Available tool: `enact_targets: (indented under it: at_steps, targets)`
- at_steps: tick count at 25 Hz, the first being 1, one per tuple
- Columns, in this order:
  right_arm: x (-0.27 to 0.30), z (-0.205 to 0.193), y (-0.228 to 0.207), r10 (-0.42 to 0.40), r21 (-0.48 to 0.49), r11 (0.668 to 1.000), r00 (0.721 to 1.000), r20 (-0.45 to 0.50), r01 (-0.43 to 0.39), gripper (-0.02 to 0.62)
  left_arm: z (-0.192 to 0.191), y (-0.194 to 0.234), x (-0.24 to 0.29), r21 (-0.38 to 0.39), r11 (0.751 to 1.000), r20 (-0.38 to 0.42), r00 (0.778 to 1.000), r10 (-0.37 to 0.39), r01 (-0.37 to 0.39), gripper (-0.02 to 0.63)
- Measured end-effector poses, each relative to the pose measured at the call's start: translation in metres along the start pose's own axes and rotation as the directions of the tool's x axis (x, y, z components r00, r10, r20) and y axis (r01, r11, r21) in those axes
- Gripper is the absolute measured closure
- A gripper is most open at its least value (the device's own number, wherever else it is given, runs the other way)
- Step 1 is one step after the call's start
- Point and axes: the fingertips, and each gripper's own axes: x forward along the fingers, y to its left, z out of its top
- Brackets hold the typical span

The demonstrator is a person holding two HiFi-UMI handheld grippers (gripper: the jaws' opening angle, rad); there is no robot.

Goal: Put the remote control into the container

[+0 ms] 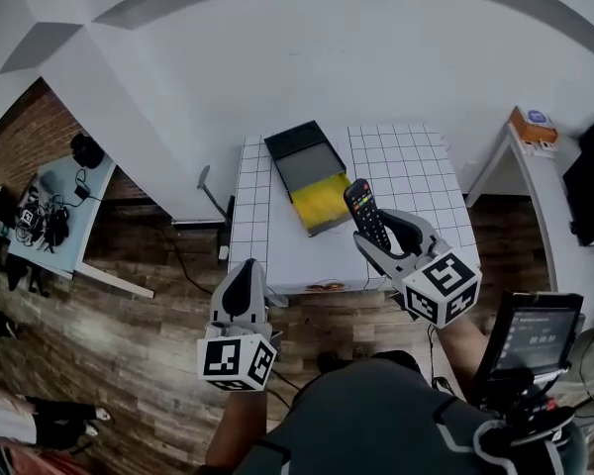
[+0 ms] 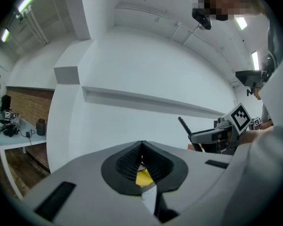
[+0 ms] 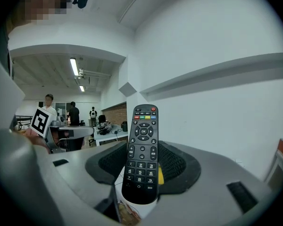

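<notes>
Head view has the left gripper (image 1: 247, 273) low, off the near edge of the table (image 1: 416, 166), jaws together on nothing, probably parked out of the way. The container (image 1: 309, 174) lies open on the table, ready to receive. The remote control (image 1: 365, 216) stands upright, clamped by its lower half in the right gripper (image 1: 381, 243), top end free for lowering in. It hangs just right of the container, not yet inside.

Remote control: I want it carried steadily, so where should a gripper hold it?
At its number-key end, jaws on the two long side edges, coming from that end, as the right gripper does: the remote control is long and slim.
</notes>
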Motion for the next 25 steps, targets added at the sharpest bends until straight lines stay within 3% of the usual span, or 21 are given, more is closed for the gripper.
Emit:
enact_targets:
  at_steps: [10,25]
  targets:
    - [0.047,-0.005,-0.018,0.006,0.003,1.0,0.999,-0.042,-0.006,0.382,-0.015,0.029,0.039,-0.04,0.999,-0.032,0.999,-0.016,0.014,0.597]
    - [0.146,-0.026,-0.107,0.153,-0.008,0.988,0.982,-0.108,-0.155,0.382,-0.024,0.041,0.145,-0.029,0.998,-0.084,0.995,0.06,-0.063,0.597]
